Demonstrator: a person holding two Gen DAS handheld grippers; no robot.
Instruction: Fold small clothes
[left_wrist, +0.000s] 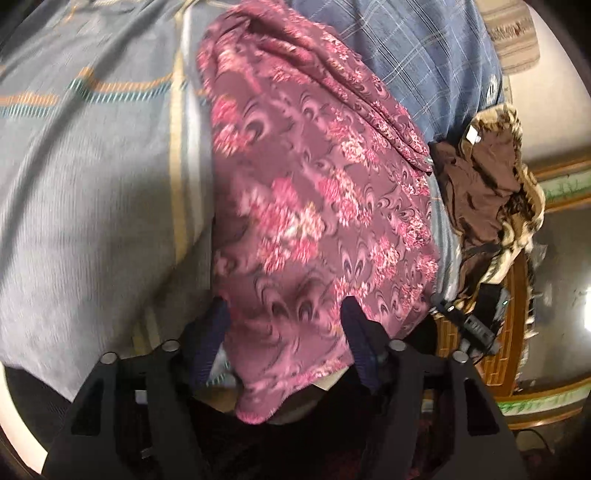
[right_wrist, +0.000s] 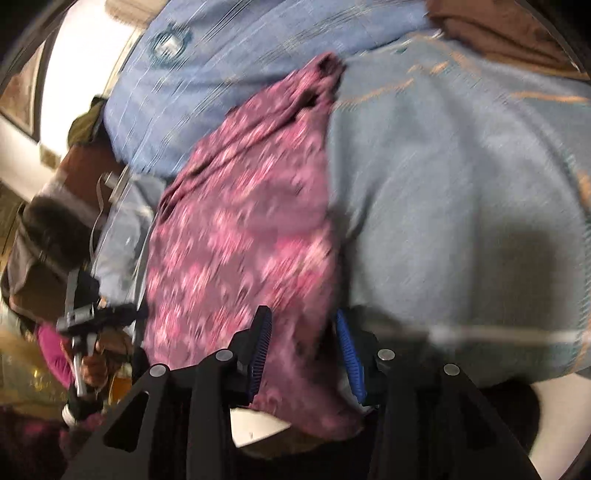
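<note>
Jaws of the left gripper (left_wrist: 286, 325) stand spread, with the near edge of a maroon cloth printed with pink flowers (left_wrist: 314, 206) draped between the two dark ribbed pads; whether either pad presses the fabric cannot be told. The right gripper (right_wrist: 303, 347) also has its jaws apart, blue-ribbed pads flanking the same floral cloth (right_wrist: 243, 236), which hangs down past them.

The cloth lies lengthwise on a grey-blue bedsheet with tan and teal stripes (left_wrist: 85, 177), its far end bunched in folds against a blue checked fabric (left_wrist: 424, 48). Just right of it in the left wrist view sits a crumpled brown garment with a tiger-like patterned lining and a white tag (left_wrist: 491, 192), near the sheet's edge. Beyond that, a wooden frame with a green band (left_wrist: 565, 184) and pale wall show. Both views are motion-blurred.
</note>
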